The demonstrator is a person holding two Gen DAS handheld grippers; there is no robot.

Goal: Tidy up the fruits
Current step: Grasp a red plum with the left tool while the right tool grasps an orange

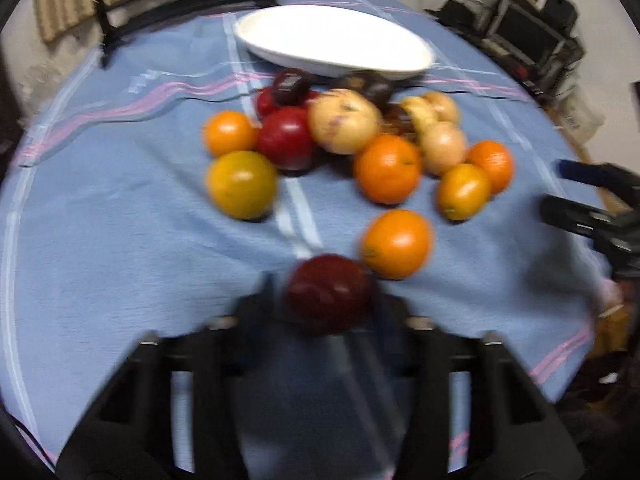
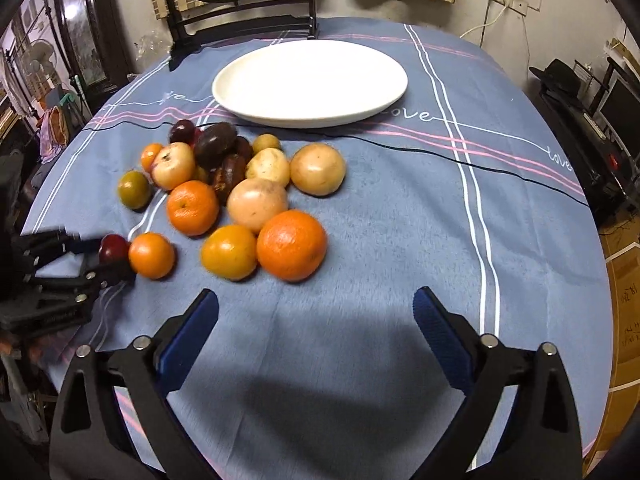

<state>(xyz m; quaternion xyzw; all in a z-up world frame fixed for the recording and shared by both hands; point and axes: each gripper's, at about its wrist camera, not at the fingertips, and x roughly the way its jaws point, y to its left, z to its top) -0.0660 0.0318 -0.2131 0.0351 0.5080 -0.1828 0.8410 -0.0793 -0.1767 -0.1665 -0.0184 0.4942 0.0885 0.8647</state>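
My left gripper (image 1: 326,300) is shut on a dark red plum (image 1: 328,292), close above the blue cloth; it also shows in the right wrist view (image 2: 110,256) with the plum (image 2: 113,247) between its fingers. An orange (image 1: 397,243) lies just right of the plum. A pile of oranges, red and dark plums and pale yellow fruits (image 1: 344,120) lies beyond. A white oval plate (image 1: 332,40) stands empty behind the pile. My right gripper (image 2: 316,312) is open and empty, near the front of the pile, with a big orange (image 2: 291,245) ahead.
The round table has a blue cloth (image 2: 400,240) with pink and white stripes. A black cable (image 2: 440,156) runs across it in front of the plate. A black mirror stand (image 2: 240,28) stands at the back edge. Clutter and shelves stand to the right.
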